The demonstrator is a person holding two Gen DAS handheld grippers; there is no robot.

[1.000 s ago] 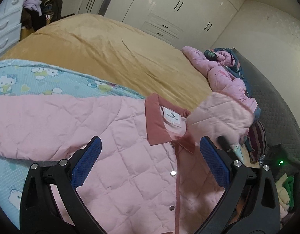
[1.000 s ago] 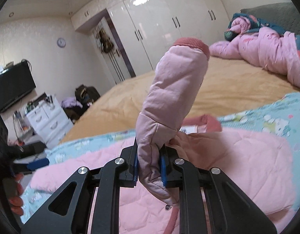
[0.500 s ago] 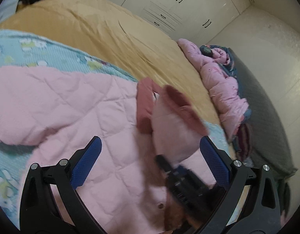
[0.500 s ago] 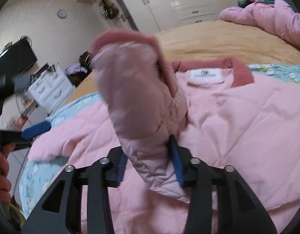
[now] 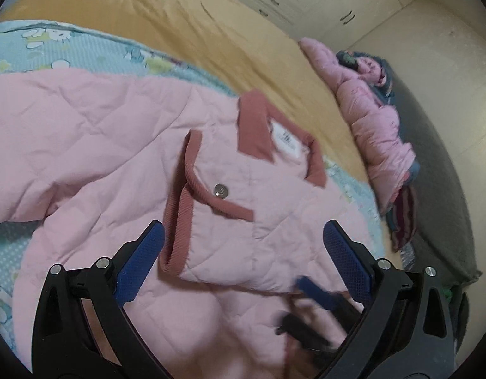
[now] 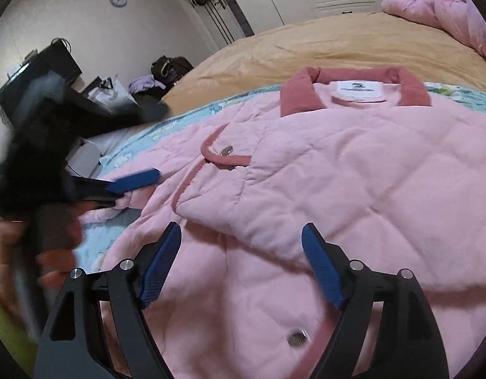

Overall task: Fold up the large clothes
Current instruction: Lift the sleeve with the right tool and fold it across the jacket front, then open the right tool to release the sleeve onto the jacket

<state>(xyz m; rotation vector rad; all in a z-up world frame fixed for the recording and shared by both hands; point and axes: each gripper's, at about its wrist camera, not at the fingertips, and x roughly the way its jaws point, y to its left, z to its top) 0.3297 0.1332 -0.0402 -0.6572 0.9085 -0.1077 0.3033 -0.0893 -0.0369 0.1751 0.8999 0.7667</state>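
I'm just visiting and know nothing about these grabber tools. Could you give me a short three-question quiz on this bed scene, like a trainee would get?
1. True or false: the right gripper is clamped on the sleeve.
2. What colour is the collar of the pink jacket?
3. Where does the sleeve lie? A) across the jacket's front B) hanging off the bed C) on the tan bedspread

Key: 1. False; its fingers are opening, the pads pressing on nothing. 2. Darker rose-pink. 3. A.
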